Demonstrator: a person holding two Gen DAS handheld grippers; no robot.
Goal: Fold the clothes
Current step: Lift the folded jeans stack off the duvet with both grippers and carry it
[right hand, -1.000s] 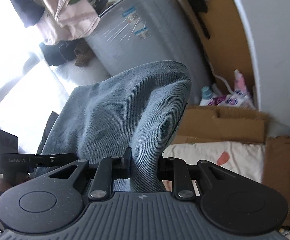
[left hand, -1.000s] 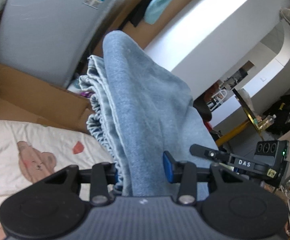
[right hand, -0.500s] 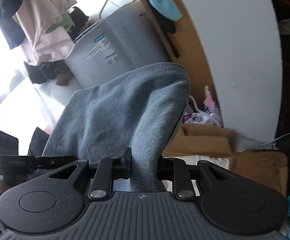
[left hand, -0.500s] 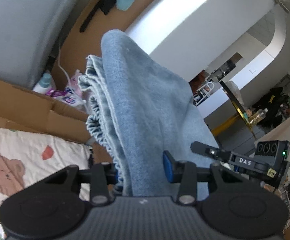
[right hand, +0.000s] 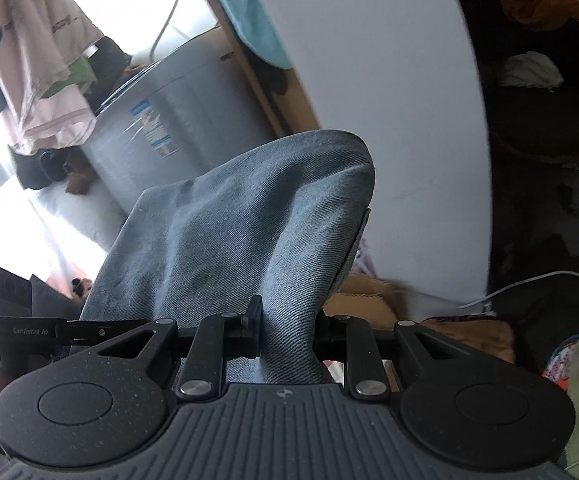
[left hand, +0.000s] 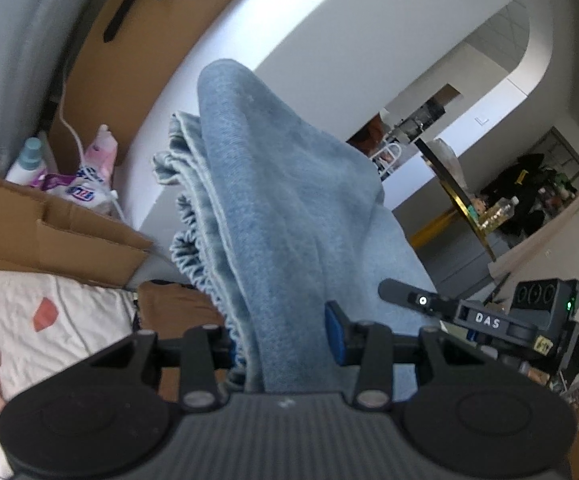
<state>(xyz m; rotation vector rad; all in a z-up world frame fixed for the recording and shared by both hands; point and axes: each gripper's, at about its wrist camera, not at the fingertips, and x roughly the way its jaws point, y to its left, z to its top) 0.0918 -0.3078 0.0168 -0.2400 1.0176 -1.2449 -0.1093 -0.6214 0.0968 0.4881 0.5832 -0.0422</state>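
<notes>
Bunched blue denim garment point(left hand: 281, 216) held aloft, draping.

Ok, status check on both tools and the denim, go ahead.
Left tool shut on blue denim garment. Right tool shut on the same garment, bunched, held aloft between them. Nothing blocking; cardboard box off to the side.
</notes>
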